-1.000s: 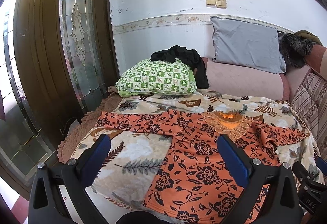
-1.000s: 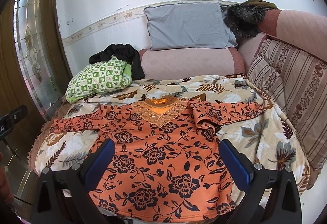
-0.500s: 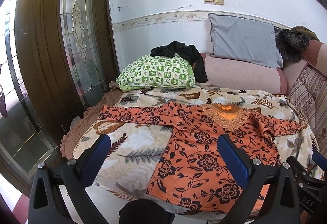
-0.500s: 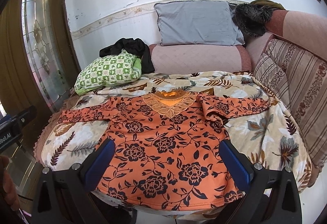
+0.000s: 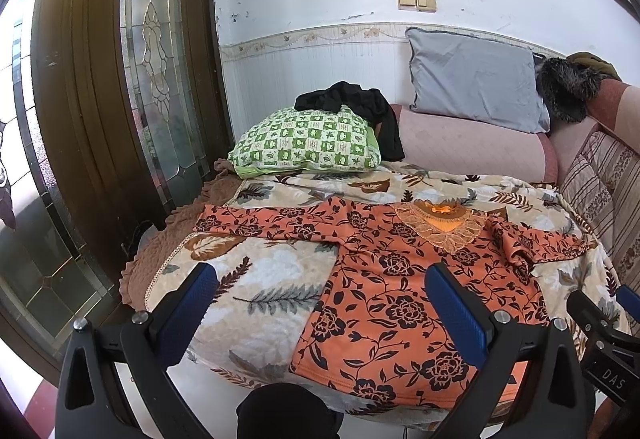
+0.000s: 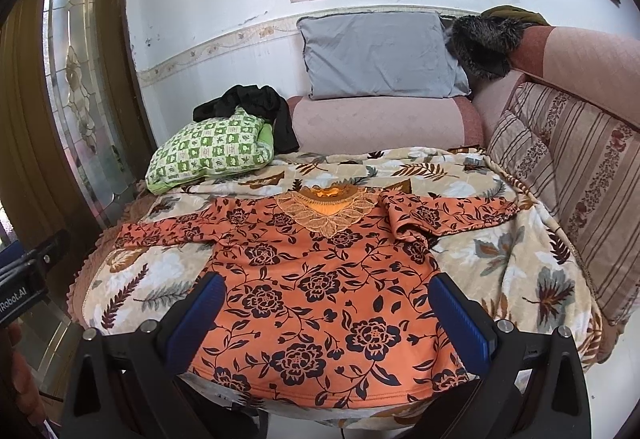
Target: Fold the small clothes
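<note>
Two tongs hang at the near edge of the bed, left tongs (image 5: 320,303) and right tongs (image 6: 328,303), both spread wide with nothing between their blue pads. Just beyond them the orange floral top (image 6: 316,279) lies flat, face up, on the leaf-print blanket (image 6: 508,259), hem at the near edge, collar toward the far side, one sleeve stretched to the left edge and the other crumpled to the right. It looks light, soft and limp (likely to sag and bunch if lifted from one point), so I would pinch a sleeve cuff and a hem corner together. Farther back sit a green pillow (image 5: 308,143) and grey cushion (image 6: 380,55).
</note>
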A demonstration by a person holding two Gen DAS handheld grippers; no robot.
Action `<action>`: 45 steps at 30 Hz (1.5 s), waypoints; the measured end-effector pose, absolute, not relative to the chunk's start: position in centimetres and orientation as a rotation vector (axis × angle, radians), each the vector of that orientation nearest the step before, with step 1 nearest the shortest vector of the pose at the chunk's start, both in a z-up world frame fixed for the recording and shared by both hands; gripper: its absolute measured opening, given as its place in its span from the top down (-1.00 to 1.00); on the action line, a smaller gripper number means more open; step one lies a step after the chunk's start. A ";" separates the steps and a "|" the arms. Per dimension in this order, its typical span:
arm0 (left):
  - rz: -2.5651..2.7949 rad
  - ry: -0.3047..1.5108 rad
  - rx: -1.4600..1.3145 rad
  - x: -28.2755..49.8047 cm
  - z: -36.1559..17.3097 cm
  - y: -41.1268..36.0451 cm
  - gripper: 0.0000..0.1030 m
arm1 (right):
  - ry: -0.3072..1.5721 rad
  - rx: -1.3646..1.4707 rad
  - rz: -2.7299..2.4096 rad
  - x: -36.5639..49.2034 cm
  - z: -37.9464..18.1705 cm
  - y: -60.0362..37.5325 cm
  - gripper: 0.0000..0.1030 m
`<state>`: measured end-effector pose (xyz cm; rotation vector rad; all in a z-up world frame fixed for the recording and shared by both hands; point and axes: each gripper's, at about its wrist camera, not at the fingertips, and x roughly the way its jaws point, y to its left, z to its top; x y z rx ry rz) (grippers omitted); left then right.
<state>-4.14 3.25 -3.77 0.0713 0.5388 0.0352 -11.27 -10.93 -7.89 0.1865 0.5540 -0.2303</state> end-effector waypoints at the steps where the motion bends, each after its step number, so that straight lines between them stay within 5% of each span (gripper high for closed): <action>1: 0.036 0.541 0.072 -4.1 -3.7 3.3 -1.00 | 0.556 0.186 -0.229 -11.2 -8.0 -10.9 -0.99; 21: -0.271 0.859 -0.043 -5.6 -13.0 -0.2 -1.00 | 0.669 0.242 -0.326 -7.6 -13.2 -16.8 -0.99; 29: -0.467 0.896 -0.029 -6.0 -14.2 -3.3 -1.00 | 0.635 0.498 -0.408 -4.1 -17.4 -31.1 -0.99; 33: -0.477 0.932 0.036 -2.8 -15.5 -5.5 -1.00 | 0.547 0.665 -0.441 -1.6 -20.0 -40.3 -0.99; 40: -0.275 0.731 0.122 10.3 -16.1 -9.7 -1.00 | 0.485 1.061 -0.410 4.0 -27.2 -53.0 -0.95; 45: -0.091 0.658 0.147 20.8 -18.7 -12.7 -1.00 | 0.483 1.205 -0.446 6.9 -31.7 -57.5 -0.48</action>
